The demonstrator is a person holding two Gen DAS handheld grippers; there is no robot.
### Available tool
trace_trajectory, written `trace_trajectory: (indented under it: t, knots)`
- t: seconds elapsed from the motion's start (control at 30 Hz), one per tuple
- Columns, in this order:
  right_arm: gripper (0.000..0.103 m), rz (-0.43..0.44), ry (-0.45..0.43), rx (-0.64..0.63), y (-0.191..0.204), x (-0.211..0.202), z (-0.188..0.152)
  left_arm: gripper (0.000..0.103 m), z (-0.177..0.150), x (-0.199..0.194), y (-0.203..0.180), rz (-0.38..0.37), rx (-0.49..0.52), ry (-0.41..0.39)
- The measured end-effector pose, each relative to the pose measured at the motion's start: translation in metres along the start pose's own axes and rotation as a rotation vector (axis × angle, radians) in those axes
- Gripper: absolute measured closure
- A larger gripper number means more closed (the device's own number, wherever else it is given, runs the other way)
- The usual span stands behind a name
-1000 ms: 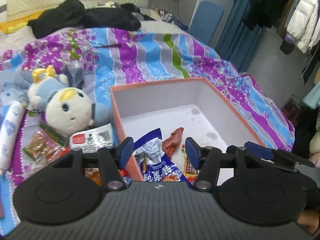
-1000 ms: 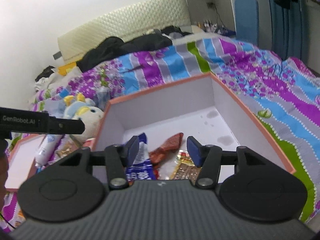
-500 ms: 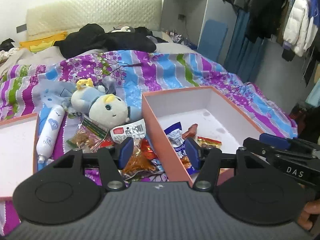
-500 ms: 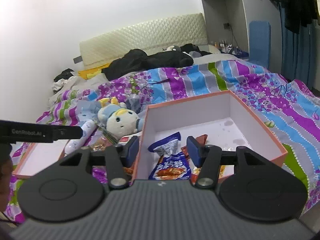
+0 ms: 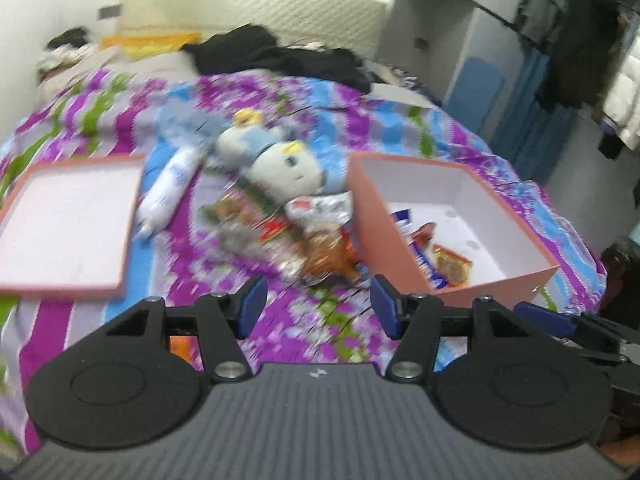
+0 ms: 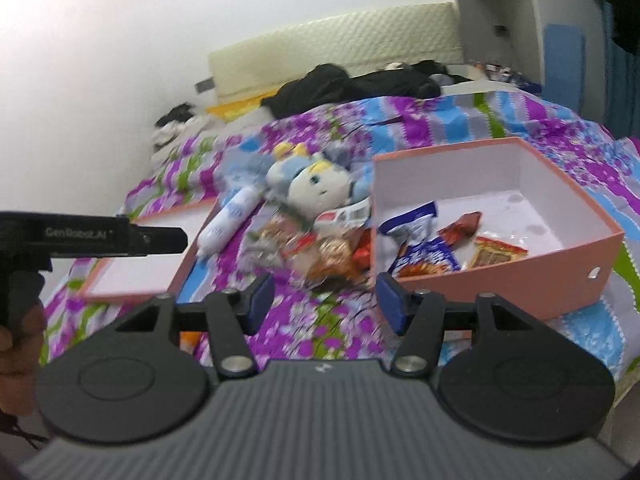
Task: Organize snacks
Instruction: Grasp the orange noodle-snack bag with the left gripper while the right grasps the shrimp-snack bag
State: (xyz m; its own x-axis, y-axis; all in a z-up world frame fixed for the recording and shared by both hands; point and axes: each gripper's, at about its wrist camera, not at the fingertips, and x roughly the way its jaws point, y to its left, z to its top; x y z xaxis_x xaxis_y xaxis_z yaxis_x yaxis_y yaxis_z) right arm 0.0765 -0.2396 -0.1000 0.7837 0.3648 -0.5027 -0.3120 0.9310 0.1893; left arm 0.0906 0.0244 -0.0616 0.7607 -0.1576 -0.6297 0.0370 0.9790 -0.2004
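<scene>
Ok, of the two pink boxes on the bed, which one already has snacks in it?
The deep box right of the plush toy, holding several packets. The shallow tray on the far left holds nothing.

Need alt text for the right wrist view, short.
Open pink box on a striped bedspread holds a few snack packets; more snacks lie loose left of it by a plush toy. The right gripper in the foreground has its jaws apart, empty.

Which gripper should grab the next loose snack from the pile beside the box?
Probably left. Both grippers are empty with jaws open, but the left gripper lines up with the snack pile; the right gripper sits nearer the box.
</scene>
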Motion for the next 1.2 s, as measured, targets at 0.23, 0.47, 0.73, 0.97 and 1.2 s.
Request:
trace_trajectory:
  t: [0.23,0.47,0.73,0.97,1.2]
  knots:
    - [0.020,0.027,0.036,-0.049,0.017,0.003,-0.018,0.040,-0.045,-0.001,0.040,0.076,-0.103,0.061]
    - [0.020,0.020,0.108,-0.071,0.028,0.039,-0.025,0.022,-0.064,0.022,0.073,0.146,-0.154,0.116]
    - [0.021,0.004,0.145,-0.151,0.051,0.100,-0.015,0.018,-0.073,0.078,0.119,0.230,-0.211,0.217]
    - [0.021,-0.062,0.165,-0.206,0.061,0.178,0.011,0.018,-0.079,0.126,0.144,0.306,-0.224,0.265]
    - [0.025,-0.178,0.207,-0.296,0.059,0.261,0.032,0.018,-0.077,0.159,0.146,0.297,-0.190,0.341]
